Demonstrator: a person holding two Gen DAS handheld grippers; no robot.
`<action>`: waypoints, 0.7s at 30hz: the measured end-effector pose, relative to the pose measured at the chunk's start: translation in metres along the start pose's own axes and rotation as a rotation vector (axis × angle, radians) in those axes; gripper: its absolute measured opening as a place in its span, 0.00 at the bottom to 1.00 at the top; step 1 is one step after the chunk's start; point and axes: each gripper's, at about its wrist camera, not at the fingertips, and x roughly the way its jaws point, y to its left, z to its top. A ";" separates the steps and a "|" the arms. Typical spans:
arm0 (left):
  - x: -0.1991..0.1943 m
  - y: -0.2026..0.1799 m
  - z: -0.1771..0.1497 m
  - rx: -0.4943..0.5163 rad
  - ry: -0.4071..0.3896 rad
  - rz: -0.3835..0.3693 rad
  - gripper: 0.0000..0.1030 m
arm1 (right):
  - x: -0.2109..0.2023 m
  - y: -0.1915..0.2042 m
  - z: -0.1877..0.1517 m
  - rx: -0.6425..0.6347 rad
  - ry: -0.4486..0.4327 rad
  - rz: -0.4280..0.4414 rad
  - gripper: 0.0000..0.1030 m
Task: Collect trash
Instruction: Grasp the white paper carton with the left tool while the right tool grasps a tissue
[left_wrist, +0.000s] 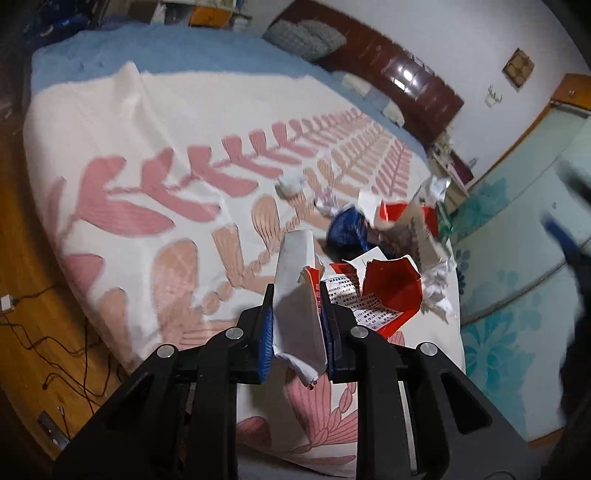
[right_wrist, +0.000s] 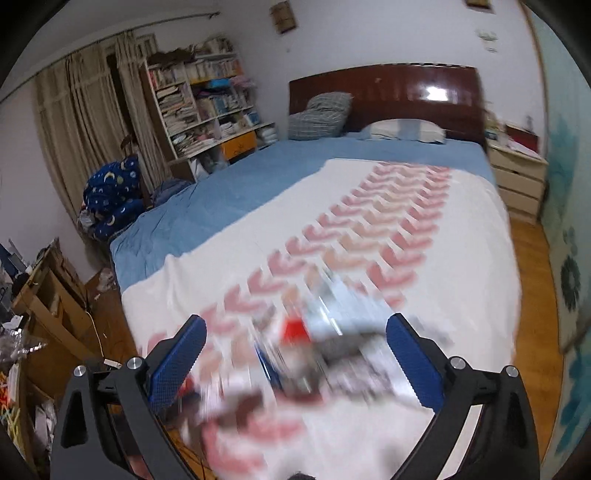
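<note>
In the left wrist view my left gripper (left_wrist: 297, 295) is shut on a crumpled white and red piece of paper (left_wrist: 299, 314) and holds it above the bed. More trash lies beyond it on the white and pink blanket (left_wrist: 166, 184): torn red printed paper (left_wrist: 388, 291), a blue crumpled wrapper (left_wrist: 347, 229), white paper balls (left_wrist: 290, 184) and a white crumpled tissue (left_wrist: 439, 291). In the right wrist view my right gripper (right_wrist: 295, 332) is open above a blurred heap of trash (right_wrist: 314, 354); its blue pads (right_wrist: 413, 362) stand far apart.
The bed has a blue sheet (right_wrist: 221, 206) and a dark wooden headboard (right_wrist: 388, 92) with pillows. A bookshelf (right_wrist: 207, 107) stands left of the bed, a nightstand (right_wrist: 517, 177) right. Cables (left_wrist: 44, 332) lie on the wooden floor.
</note>
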 end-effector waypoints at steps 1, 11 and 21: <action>-0.004 0.001 0.000 0.001 -0.013 0.010 0.20 | 0.024 0.010 0.013 -0.008 0.032 -0.009 0.93; -0.013 0.034 0.012 -0.077 -0.027 0.030 0.20 | 0.267 0.093 -0.006 -0.221 0.421 -0.304 0.70; -0.014 0.045 0.019 -0.091 -0.033 0.030 0.20 | 0.290 0.103 -0.061 -0.346 0.441 -0.296 0.03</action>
